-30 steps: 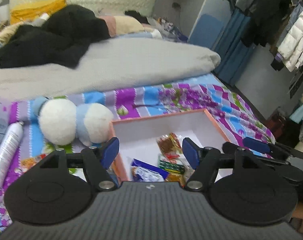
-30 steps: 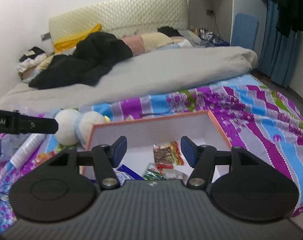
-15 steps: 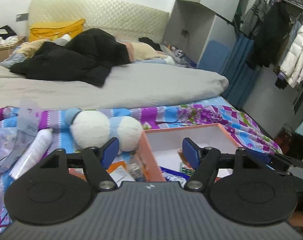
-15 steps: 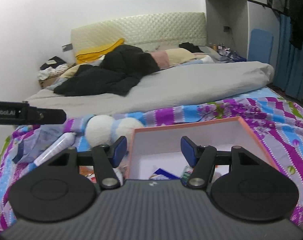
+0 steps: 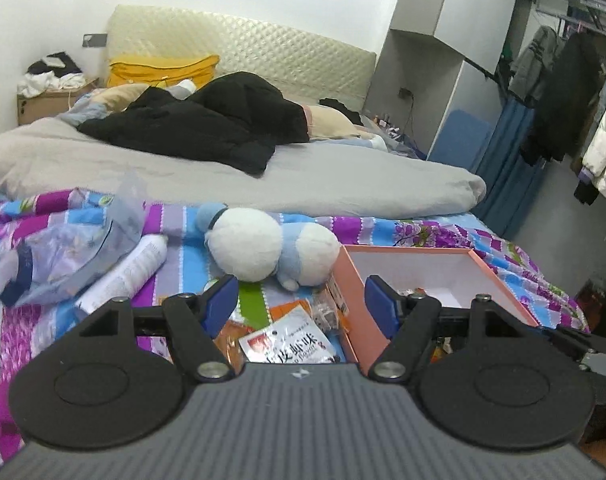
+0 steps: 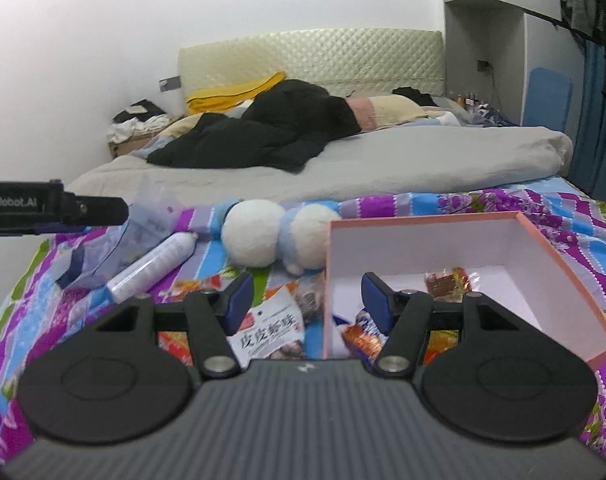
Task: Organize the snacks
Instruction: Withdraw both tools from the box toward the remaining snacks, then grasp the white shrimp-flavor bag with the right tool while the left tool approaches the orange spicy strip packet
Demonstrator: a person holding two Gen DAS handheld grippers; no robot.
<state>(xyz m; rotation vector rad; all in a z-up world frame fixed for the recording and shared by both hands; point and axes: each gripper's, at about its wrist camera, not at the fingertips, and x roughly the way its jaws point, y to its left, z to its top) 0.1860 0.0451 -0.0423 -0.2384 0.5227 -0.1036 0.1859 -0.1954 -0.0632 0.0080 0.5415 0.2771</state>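
**Loose packet sits between my left jaws, just outside the box**

I hold both grippers open and empty. The white printed snack packet (image 5: 289,338) lies flat on the patterned bedspread (image 5: 183,268), just left of the pink cardboard box (image 5: 353,284), long axis running away from me. My left gripper (image 5: 301,302) straddles it and tilts downward; my right gripper (image 6: 303,298) spans the box's left wall, so left looks nearer.

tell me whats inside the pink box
Inside the pink box: a red-orange snack packet and a blue-and-orange wrapper. The right gripper covers the near part.
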